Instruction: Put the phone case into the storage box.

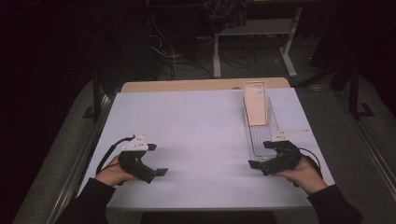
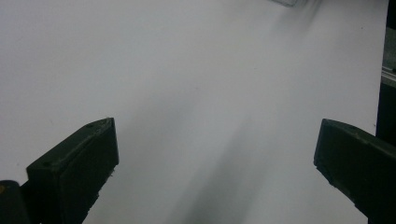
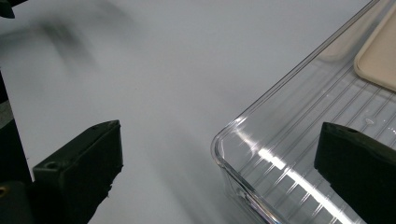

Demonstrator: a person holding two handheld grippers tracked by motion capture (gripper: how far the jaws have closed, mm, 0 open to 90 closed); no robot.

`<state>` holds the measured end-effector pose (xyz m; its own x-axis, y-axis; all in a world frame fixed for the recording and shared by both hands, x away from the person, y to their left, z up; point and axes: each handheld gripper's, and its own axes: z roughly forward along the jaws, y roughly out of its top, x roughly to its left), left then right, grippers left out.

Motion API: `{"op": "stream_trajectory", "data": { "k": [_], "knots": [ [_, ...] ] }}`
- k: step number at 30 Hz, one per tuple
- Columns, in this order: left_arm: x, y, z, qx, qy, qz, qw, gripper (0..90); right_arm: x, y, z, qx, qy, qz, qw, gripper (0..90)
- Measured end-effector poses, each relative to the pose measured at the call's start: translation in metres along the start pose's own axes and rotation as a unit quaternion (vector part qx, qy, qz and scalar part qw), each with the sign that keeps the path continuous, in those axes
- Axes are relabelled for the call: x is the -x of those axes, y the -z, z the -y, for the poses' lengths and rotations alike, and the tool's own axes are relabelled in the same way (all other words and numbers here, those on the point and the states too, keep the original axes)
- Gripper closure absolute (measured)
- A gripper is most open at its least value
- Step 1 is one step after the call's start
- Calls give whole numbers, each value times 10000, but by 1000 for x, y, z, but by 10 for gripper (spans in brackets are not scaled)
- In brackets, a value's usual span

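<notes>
The right gripper, jaws apart, sits at the near end of a clear tray running away lengthwise; left gripper, also apart, is farther.

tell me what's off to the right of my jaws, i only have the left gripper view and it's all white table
Observer: A long clear tray lies on the right side of the table, running away from the person.
Operator: anything in it
Observer: Yes, a beige flat piece sits in its far half, one end propped up on the far end of the tray.
Operator: where's the other gripper
Observer: The right gripper is at the tray's near end, jaws open, with the tray's near corner between them in the right gripper view.
</notes>
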<state>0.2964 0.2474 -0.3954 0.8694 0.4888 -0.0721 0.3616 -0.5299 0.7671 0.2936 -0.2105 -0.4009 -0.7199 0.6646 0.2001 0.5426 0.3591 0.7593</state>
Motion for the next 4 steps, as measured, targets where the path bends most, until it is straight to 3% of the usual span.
{"op": "stream_trajectory", "data": {
  "k": [4],
  "knots": [
    [-1, 0, 0, -3, -19, -2, 10000, 0, 1, 0, 0, 11, 13, 3, 10000, 7]
  ]
}}
